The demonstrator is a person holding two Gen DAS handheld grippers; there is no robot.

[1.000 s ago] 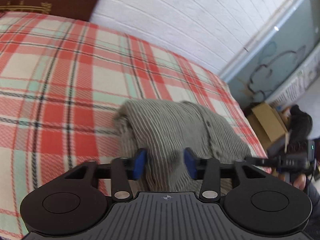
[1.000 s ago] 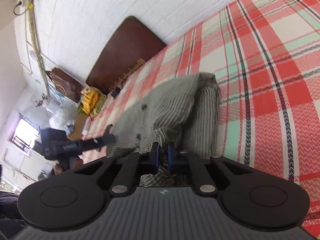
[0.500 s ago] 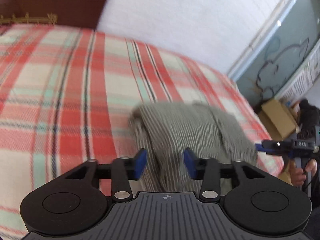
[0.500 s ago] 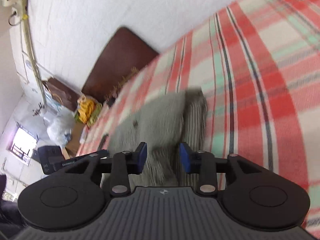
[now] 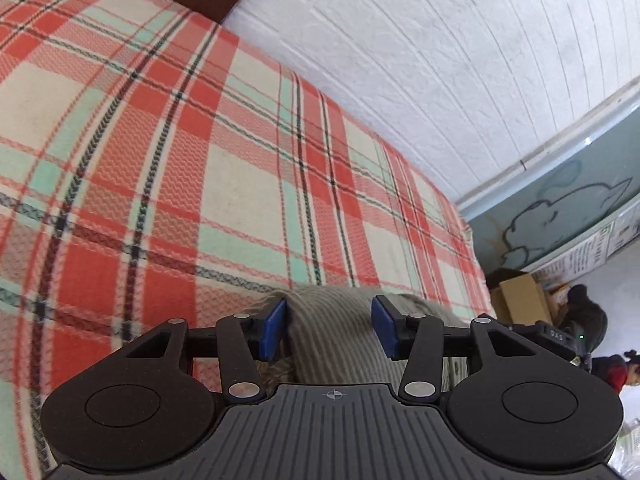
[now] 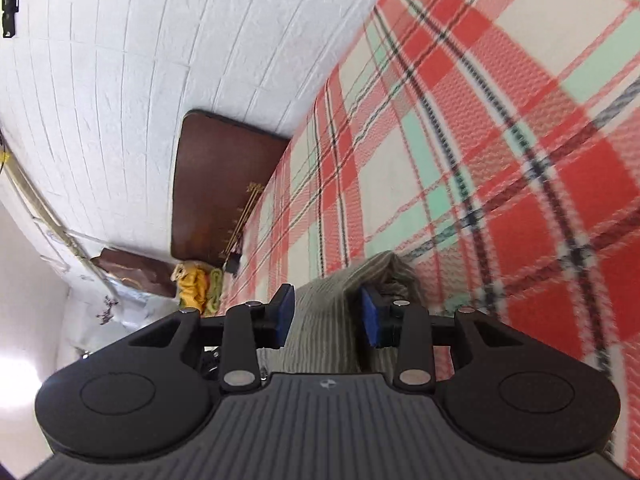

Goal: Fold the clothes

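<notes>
- A grey striped garment lies in a compact bundle on a red, cream and mint plaid bedspread; most of it is hidden below both claws.
- Left claw: its blue pads stand apart with the cloth showing in the gap. No pad visibly presses the fabric, so it holds nothing.
- Right claw: its pads are also spread, with a raised ridge of the garment between them. The far tip of the cloth peaks just ahead of the right-hand pad.
- Risk, as a judgement: if either claw closes where it is, it may pinch only the top layer, and lifting would then peel the bundle open. Dragging a pad sideways could snag the loose weave and skew the fold.
- Pose: both claws sit low and close over the cloth, pointing forward across the bed toward a white brick wall. The right view is rolled, with the bed climbing to its right.
- The bundle looks folded; whether another fold is due cannot be told.
</notes>
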